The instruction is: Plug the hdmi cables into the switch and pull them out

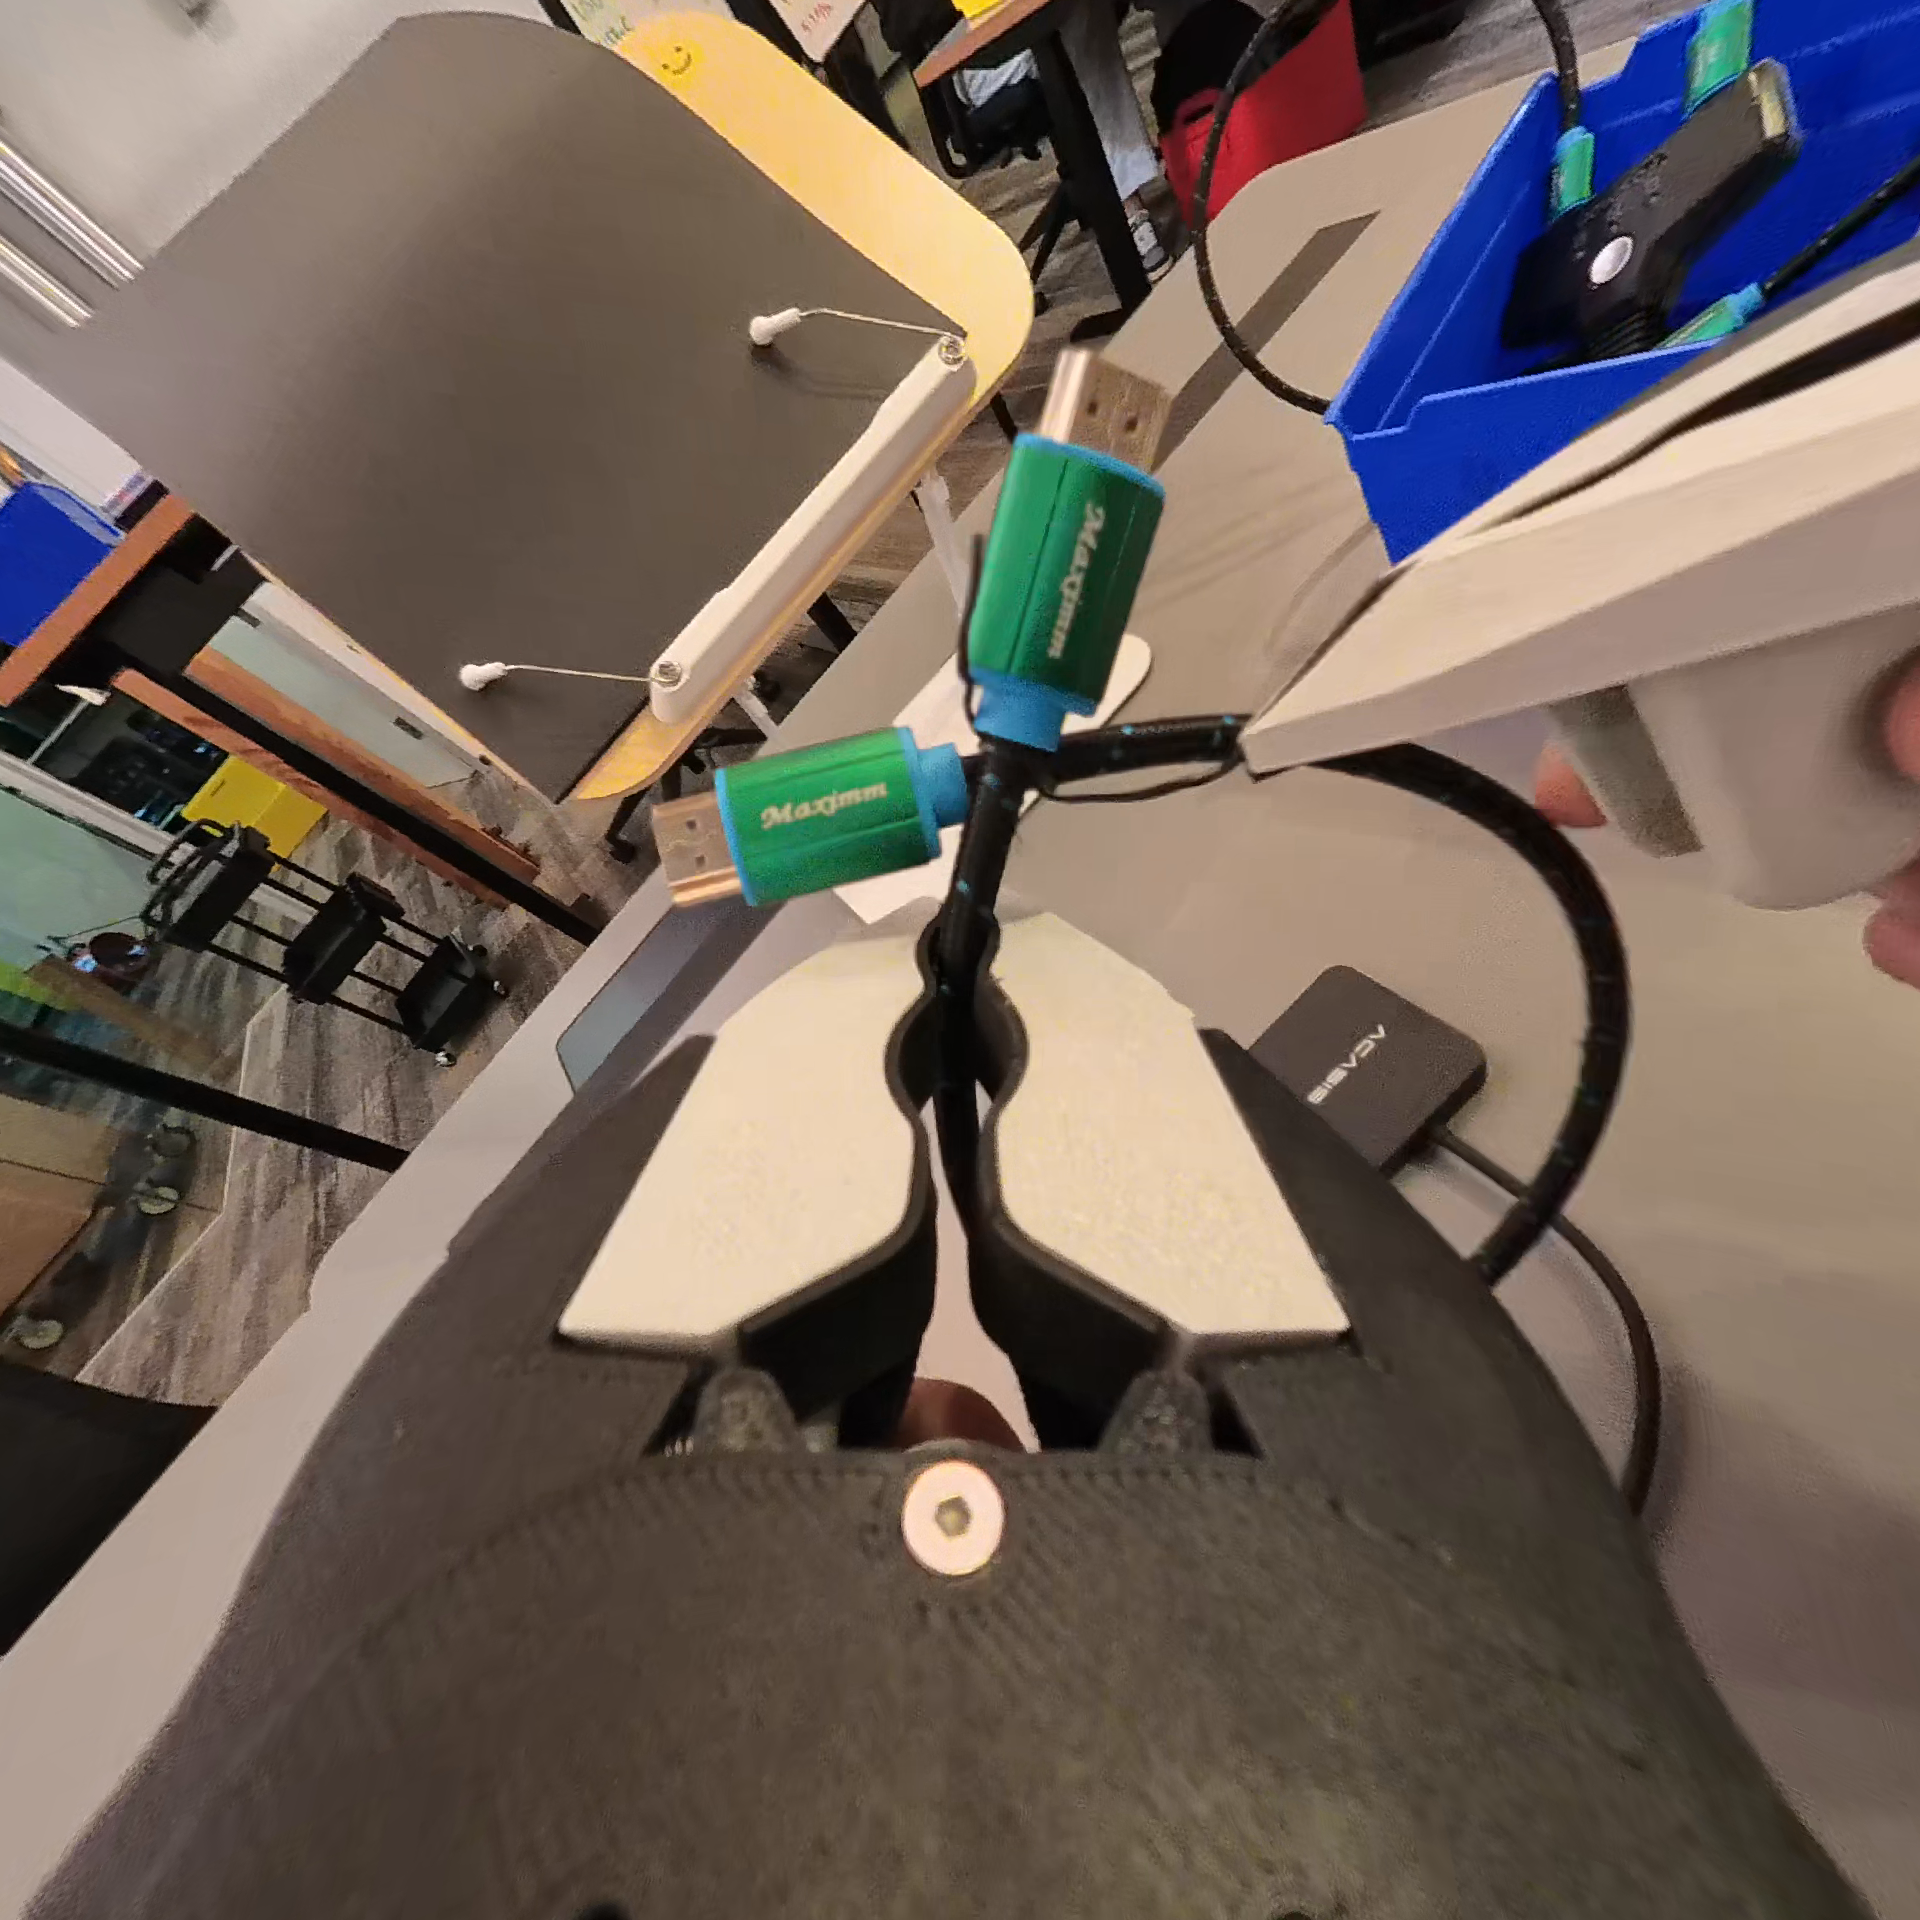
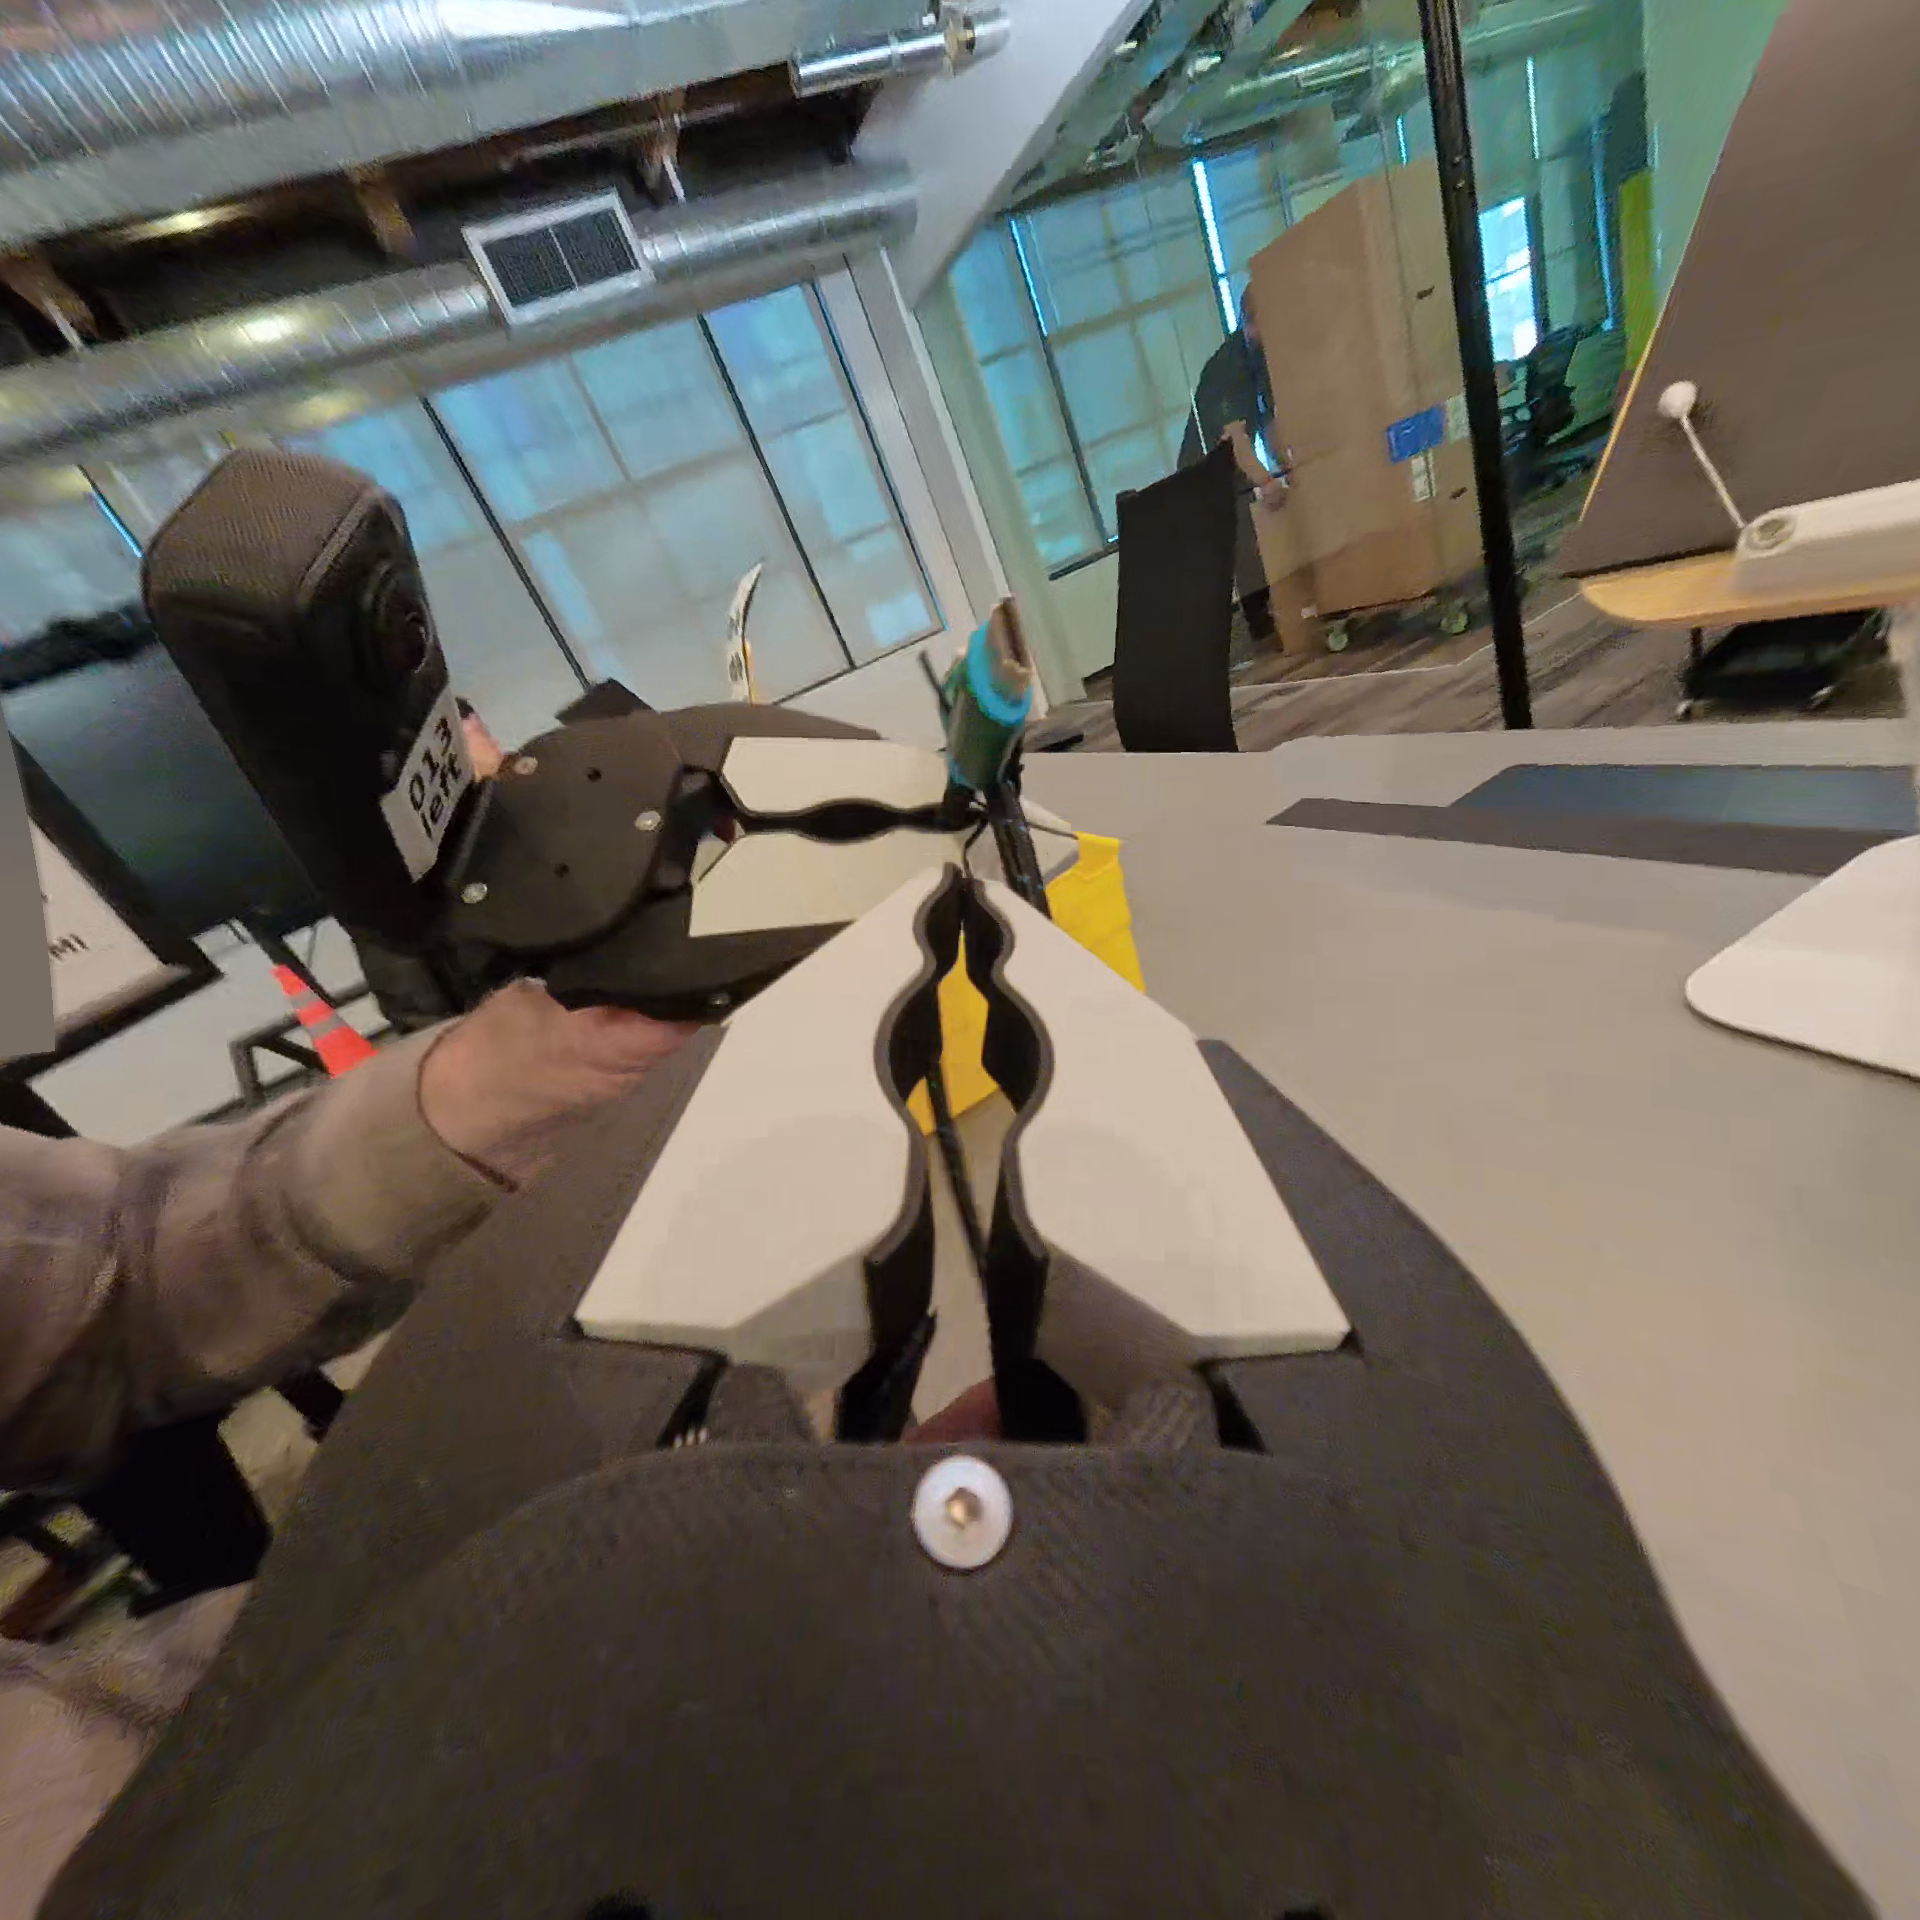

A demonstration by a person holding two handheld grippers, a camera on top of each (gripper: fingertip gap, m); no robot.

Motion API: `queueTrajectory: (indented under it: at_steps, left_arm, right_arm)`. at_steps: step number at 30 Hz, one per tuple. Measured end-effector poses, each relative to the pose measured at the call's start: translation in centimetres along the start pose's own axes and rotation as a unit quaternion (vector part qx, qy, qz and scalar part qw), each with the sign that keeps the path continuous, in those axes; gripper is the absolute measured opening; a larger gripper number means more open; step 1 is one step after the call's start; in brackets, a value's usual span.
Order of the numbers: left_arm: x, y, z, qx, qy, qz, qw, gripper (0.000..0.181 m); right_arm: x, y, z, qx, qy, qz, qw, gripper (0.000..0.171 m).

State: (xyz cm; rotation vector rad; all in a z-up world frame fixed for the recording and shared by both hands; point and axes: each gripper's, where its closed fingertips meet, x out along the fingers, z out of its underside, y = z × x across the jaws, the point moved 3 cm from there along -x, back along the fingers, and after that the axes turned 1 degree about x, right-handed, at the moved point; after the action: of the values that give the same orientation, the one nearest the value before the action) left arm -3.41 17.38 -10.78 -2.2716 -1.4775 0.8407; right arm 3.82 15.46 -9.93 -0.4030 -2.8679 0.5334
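Observation:
My left gripper [image 1: 961, 956] is shut on a black braided HDMI cable [image 1: 971, 862] just below its green plug [image 1: 1070, 582], which points up. A second green plug [image 1: 821, 831] points left; its cable runs right to my right gripper [image 1: 1257, 743], whose white finger closes on it. In the right wrist view my right gripper [image 2: 961, 894] is shut on a thin black cable [image 2: 956, 1143], tip to tip with the left gripper [image 2: 935, 821] and the upright plug [image 2: 987, 696]. The black switch [image 1: 1621, 249] lies in a blue bin [image 1: 1455, 447] at the far right, with other green plugs in it.
Both grippers hover over a grey table [image 1: 1299, 914]. A small black box [image 1: 1371, 1060] with its own cable lies on it. A dark panel with a yellow edge [image 1: 520, 364] stands to the left. A white stand base [image 2: 1818, 977] sits at the right. Spacing between my two grippers at the tips: around 5 cm. The black switch [image 1: 1621, 249] is about 40 cm from both grippers' fingertips.

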Motion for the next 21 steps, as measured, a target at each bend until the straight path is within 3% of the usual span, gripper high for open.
queueTrajectory:
  at_steps: [10, 21]
  left_arm:
    - [-1.3, -5.4, 0.7, -0.052, -0.002, -0.046, 0.998, 0.000]
    - [-2.4, -8.1, 1.3, -0.053, -0.005, -0.073, 0.996, 0.000]
  right_arm:
    - [-0.5, 0.2, -0.3, -0.114, -0.019, 0.035, 0.993, 0.000]
    - [-0.6, 0.4, 0.0, -0.176, -0.034, 0.062, 0.982, 0.000]
